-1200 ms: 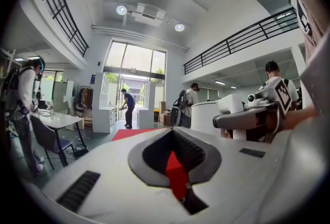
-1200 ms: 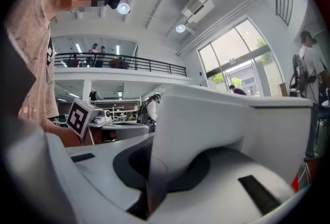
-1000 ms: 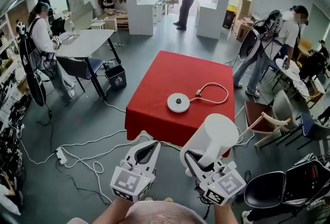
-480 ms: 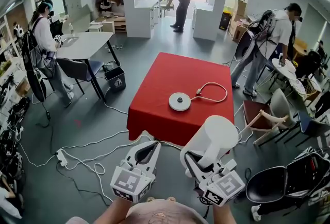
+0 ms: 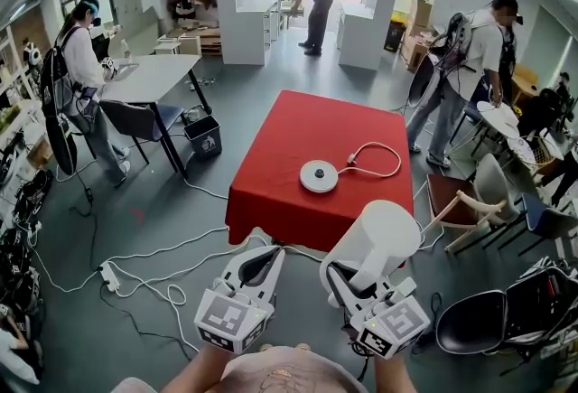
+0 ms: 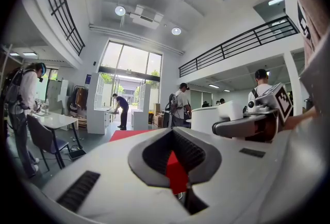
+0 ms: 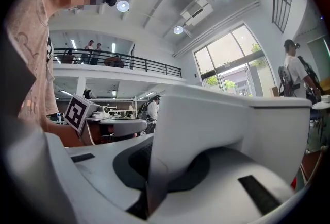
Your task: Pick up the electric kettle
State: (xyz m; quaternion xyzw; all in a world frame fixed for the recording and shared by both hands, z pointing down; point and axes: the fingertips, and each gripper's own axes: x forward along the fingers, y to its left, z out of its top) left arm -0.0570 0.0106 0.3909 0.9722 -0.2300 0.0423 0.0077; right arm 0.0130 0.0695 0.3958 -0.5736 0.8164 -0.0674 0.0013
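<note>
My right gripper [image 5: 350,281] is shut on the handle of the white electric kettle [image 5: 379,242] and holds it in the air, short of the near edge of the red table [image 5: 298,129]. In the right gripper view the kettle's handle [image 7: 170,140] fills the space between the jaws, with the body [image 7: 281,130] to the right. The round white kettle base [image 5: 318,176] lies on the table with its cord [image 5: 375,156] looped beside it. My left gripper [image 5: 256,247] hovers to the kettle's left, shut on nothing; its jaws [image 6: 175,138] meet at the tips.
Cables and a power strip [image 5: 108,272] trail over the floor at the left. A black chair [image 5: 483,328] and a wooden chair [image 5: 465,210] stand at the right. Several people stand about, one near a white desk [image 5: 149,75] at the left.
The kettle stays in my right gripper's grip and both grippers keep almost the same place in view. The table has drifted slightly rightward in view. The person at the right has stepped further off.
</note>
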